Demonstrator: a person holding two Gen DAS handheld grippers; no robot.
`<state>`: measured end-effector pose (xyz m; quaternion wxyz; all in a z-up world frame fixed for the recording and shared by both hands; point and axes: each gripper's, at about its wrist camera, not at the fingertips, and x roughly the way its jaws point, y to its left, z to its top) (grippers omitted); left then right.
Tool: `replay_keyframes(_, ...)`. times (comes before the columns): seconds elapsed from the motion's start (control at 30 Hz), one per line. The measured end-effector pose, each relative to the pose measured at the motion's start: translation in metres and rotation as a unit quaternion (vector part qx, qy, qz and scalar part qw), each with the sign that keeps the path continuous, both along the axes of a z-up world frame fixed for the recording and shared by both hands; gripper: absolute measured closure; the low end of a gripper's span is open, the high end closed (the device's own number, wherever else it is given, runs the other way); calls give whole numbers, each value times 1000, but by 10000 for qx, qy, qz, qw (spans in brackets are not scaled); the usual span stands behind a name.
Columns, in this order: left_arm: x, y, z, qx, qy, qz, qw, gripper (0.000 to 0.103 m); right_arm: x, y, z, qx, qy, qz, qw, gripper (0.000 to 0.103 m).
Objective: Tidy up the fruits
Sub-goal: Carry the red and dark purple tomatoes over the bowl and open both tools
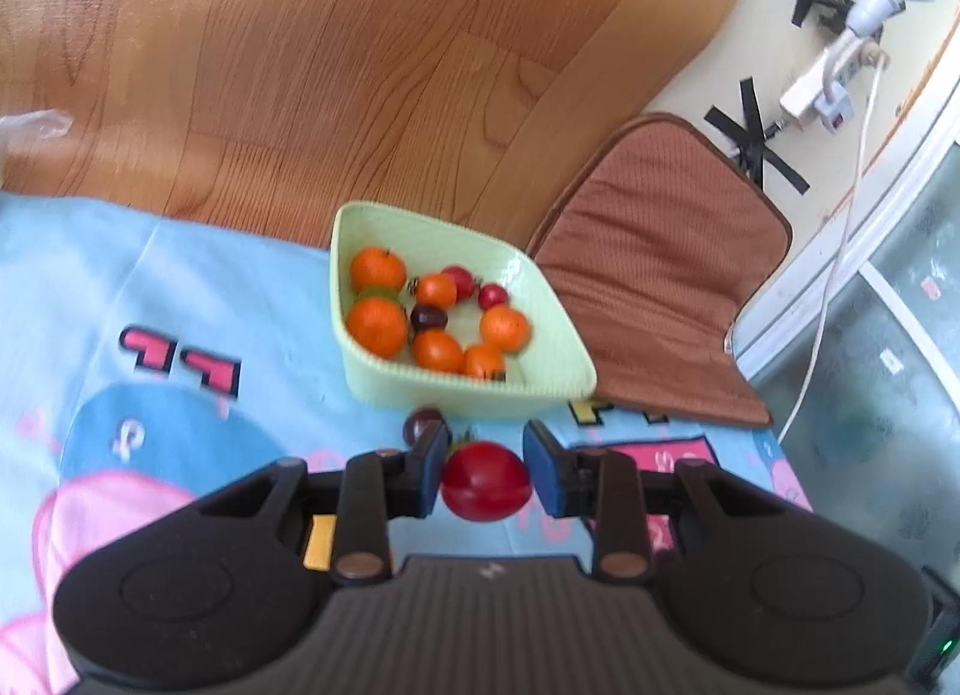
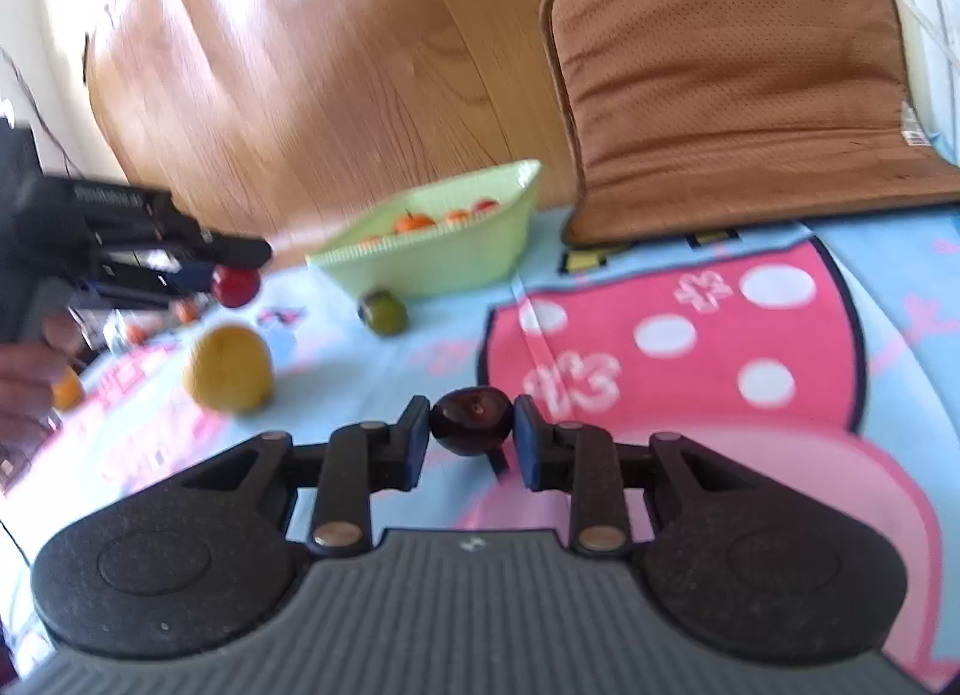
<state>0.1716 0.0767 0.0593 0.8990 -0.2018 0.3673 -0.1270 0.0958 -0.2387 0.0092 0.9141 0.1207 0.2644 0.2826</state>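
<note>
Wood-grain flooring (image 1: 360, 65) fills the far half of both views, smooth and glossy. On it lies a light-blue cartoon blanket (image 1: 198, 287) w/ pink prints, soft and slightly creased; its far edge meets the bare floor just behind the basket. Brown quilted seat cushion (image 2: 732, 89), rounded corners, sits at the blanket's far right edge, right beside the basket.

Pale-green ribbed plastic basket (image 1: 540, 311), roughly square w/ flared walls: only the left wrist cam looks down into it — several oranges (image 1: 378, 323), small red fruits, one dark plum. Right cam sees just its side wall and fruit tops.

Right cam only: a yellow round fruit (image 2: 228, 368) and a green-brown fruit (image 2: 383, 311) loose on the blanket, open cloth around them; person's hand at left edge.

Left gripper (image 1: 486, 473) is clamped on a glossy red fruit (image 1: 486, 488), held off the blanket near the basket's front wall. Right gripper (image 2: 471, 431) is clamped on a dark plum (image 2: 471, 419), low over the pink print.
</note>
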Motion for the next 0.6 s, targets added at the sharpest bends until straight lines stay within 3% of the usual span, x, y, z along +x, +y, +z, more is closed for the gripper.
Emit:
replay_keyframes(0.17, 42, 4, -3, -108, 33, 33, 9999, 74, 53, 28, 34, -52, -643, 196, 9977, 71)
replay_keyframes(0.33, 83, -4, -12, 95, 128, -34, 9999, 74, 110, 61, 30, -226, -686, 245, 9971, 70)
replay_keyframes(0.5, 103, -12, -24, 272, 226, -32, 9994, 74, 134, 73, 18, -368, -620, 224, 9971, 69)
replay_keyframes(0.6, 98, -8, -24, 173, 184, -67, 9997, 74, 128, 63, 16, -188, -687, 81, 9974, 49)
